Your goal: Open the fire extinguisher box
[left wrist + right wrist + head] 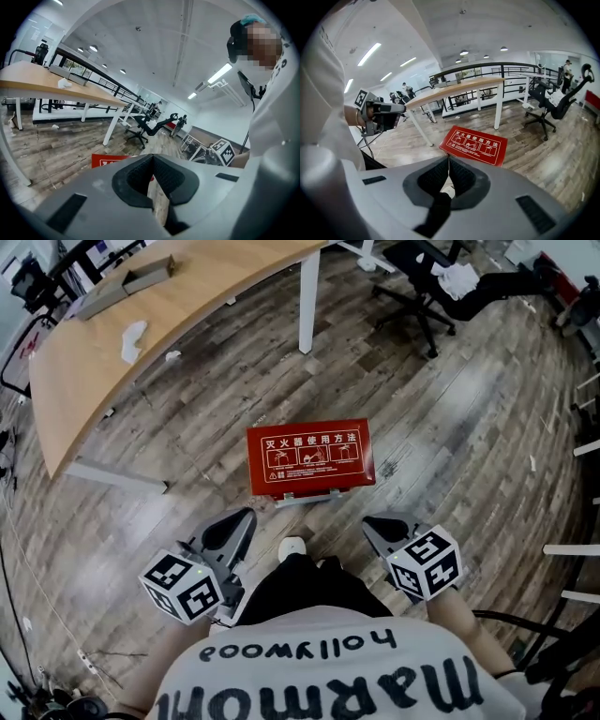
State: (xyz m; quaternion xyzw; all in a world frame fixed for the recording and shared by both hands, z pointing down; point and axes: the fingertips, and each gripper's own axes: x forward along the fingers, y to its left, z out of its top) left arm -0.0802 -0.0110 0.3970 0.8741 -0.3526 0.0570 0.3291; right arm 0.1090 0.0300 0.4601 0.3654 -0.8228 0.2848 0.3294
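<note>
Both pairs of jaws are clenched tip to tip with nothing between them. The left gripper (152, 158) shows its ribbed black pads meeting at the tips, with a narrow slit below them through which only floor planks show. The right gripper (449, 159) is pressed together the same way.

In the head view both grippers hang above the floor (450, 427) on the person's side of the fire extinguisher box (310, 458), apart from it, one to either side. The box lies flat on the planks, a red rectangular metal case whose upper face carries a white-printed instruction panel. A pale grey strip runs along its near edge; whether that is a latch or a handle is too small to tell.

From the left gripper view the box is almost wholly hidden behind the gripper's smooth grey body, and only a red sliver shows. The right gripper view shows its whole printed face.

The person's white shirt (328, 671) with dark lettering covers the legs, leaving one white shoe (292, 547) toe in sight. Beyond the box stand a long curved wooden worktop (141, 324) on white legs and a black office chair (422, 287), cut off by the frame.
</note>
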